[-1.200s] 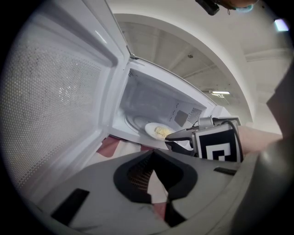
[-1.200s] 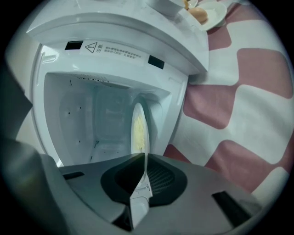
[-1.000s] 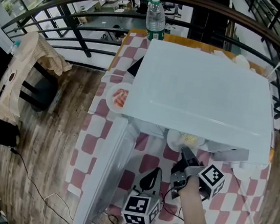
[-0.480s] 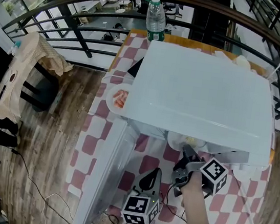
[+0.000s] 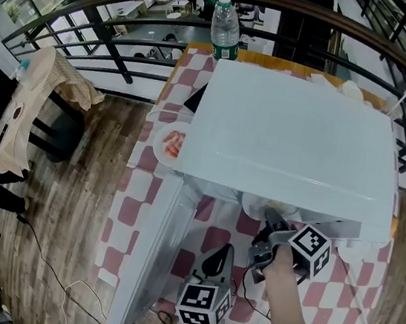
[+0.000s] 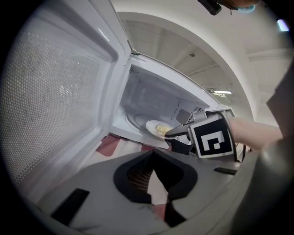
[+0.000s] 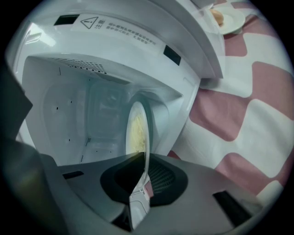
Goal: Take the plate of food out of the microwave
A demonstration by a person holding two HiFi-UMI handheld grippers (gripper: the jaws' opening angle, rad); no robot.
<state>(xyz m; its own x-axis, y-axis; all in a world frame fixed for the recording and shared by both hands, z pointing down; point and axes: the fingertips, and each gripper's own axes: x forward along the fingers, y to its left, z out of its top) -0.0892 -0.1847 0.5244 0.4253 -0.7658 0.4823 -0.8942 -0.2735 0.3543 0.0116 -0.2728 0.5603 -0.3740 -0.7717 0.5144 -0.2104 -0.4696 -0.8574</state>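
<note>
Right tool (image 7: 143, 176): clamped on the near rim of the plate of food (image 7: 135, 131); its jaws have just been closing with the rim between them.
Left tool (image 6: 156, 183): jaws together, empty, at 7 o'clock of the right one.
Plate: inside the microwave (image 7: 69, 114), at the cavity mouth.
Progress: door (image 6: 59, 92) open, grip made; we judge the draw-out and set-down remain.
Room: sill beneath the plate, door at 9 o'clock, open counter (image 7: 239, 114) toward 6 o'clock.

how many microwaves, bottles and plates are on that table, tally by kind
microwave: 1
water bottle: 1
plates: 3 (food plate inside, left plate, bun plate)
total: 5
</note>
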